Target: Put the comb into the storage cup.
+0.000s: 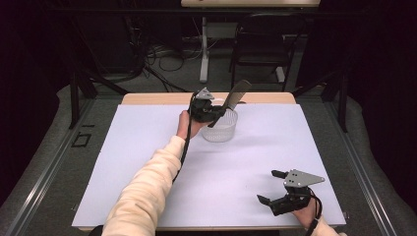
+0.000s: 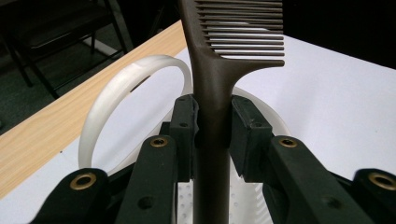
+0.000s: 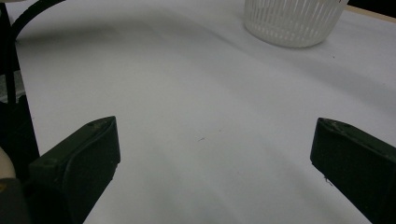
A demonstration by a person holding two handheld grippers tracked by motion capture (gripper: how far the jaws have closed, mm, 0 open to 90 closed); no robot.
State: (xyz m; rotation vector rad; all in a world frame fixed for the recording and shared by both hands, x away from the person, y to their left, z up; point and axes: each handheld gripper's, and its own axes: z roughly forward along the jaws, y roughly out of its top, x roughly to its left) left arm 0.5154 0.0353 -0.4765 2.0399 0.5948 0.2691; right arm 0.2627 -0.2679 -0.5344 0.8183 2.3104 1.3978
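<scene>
In the high view, the left gripper (image 1: 212, 110) sits a little above the middle of the frame, held over the near rim of a white slotted basket (image 1: 220, 129) that stands on the white table cover (image 1: 147, 162). Its jaws are clenched on the handle of a dark brown comb (image 1: 231, 102), which slants up and to the right, its toothed end above the basket's far rim. The right gripper (image 1: 269, 187) rests low at the lower right of the frame, well apart from the basket, with its jaws spread and nothing between them.

In the left gripper view, the two black pads press on either side of the comb's handle (image 2: 212, 121) at the middle of the frame (the teeth run off to the upper right). The basket's white rim (image 2: 116, 88) curves behind the jaws, and its perforated floor shows below them. Bare wooden tabletop (image 2: 42, 130) lies at the left.

In the right gripper view, the jaws stand released at the lower left and lower right corners over the bare white cover (image 3: 201, 116). The basket (image 3: 292, 23) stands at the upper right edge.
</scene>
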